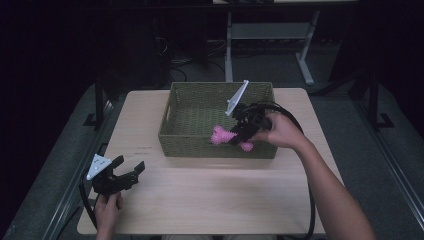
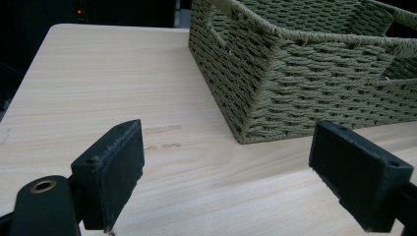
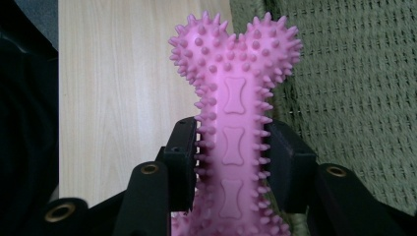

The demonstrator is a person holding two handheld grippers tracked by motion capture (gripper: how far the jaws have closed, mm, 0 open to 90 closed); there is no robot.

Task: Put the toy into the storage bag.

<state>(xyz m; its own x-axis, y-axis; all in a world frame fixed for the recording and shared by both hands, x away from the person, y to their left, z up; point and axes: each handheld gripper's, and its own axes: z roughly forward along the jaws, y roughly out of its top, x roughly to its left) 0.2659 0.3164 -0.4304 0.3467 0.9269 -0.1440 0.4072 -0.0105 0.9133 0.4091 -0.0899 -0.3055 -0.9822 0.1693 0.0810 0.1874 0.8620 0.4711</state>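
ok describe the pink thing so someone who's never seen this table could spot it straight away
Start at the woven green basket on the far half of the wooden table. At its near right wall, the right gripper is shut on a pink bone-shaped chew toy. It is the one bright pink thing here, covered in soft spikes, with small bone shapes pressed into its shaft.

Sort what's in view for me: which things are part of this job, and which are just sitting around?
In the job:
- pink spiky bone toy, clamped in the right gripper
- green woven basket, toy at its near wall

Idle:
- left gripper, open, off the basket's near-left corner
- table frame behind the table
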